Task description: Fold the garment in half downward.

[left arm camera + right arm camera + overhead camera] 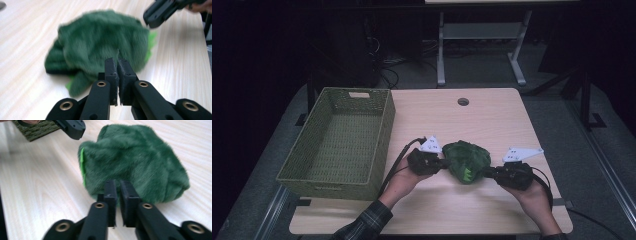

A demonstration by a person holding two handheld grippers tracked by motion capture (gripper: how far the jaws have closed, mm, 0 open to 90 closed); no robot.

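A dark green furry cloth (467, 160) with bright green edging is bunched up at the front middle of the light wooden table (502, 120). My left gripper (445, 163) meets its left side and my right gripper (486, 172) its right side. In the left gripper view the jaws (117, 60) are pressed together with a wisp of the cloth (100, 42) pinched at their tips, and the right gripper (160, 12) shows beyond it. In the right gripper view the jaws (116, 182) are closed at the cloth's (140, 160) near edge, with the left gripper (72, 127) at the top left.
A green woven basket (384, 125) stands on the left part of the table, with nothing in it, and its corner (35, 131) shows in the right gripper view. A round cable hole (463, 101) lies near the far edge. Desk legs and cables are on the floor behind.
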